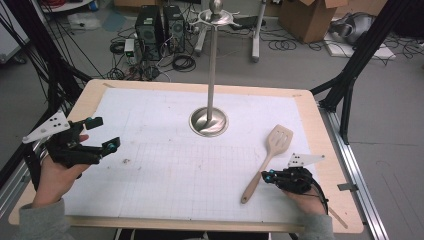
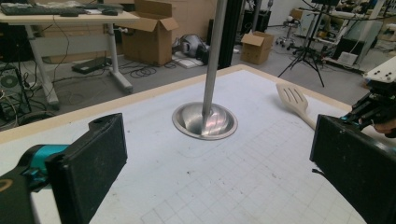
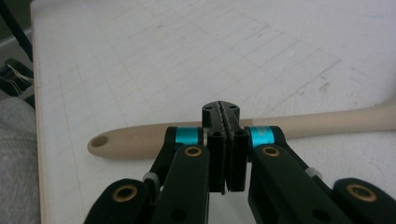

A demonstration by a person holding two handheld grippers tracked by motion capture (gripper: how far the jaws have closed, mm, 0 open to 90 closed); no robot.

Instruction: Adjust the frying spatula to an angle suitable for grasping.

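A pale wooden slotted spatula (image 1: 272, 147) lies flat on the white gridded mat (image 1: 175, 165) at the right, head pointing away from me. My right gripper (image 1: 269, 175) sits low beside the spatula's handle. Its jaws are pressed together with nothing between them, and the handle (image 3: 303, 125) runs crosswise just beyond the tips of the right gripper (image 3: 221, 109). My left gripper (image 1: 103, 133) hovers at the left side of the mat, open and empty. Along the wide-spread jaws of the left gripper (image 2: 219, 163) I see the spatula (image 2: 293, 99) and the right gripper (image 2: 373, 109) farther off.
A metal stand with a round dish base (image 1: 208, 122) and a tall pole (image 1: 212, 65) rises from the middle back of the mat; base (image 2: 204, 122). The wooden table edge (image 1: 330, 150) runs close to the right hand. Cables, computers and cardboard boxes lie on the floor behind.
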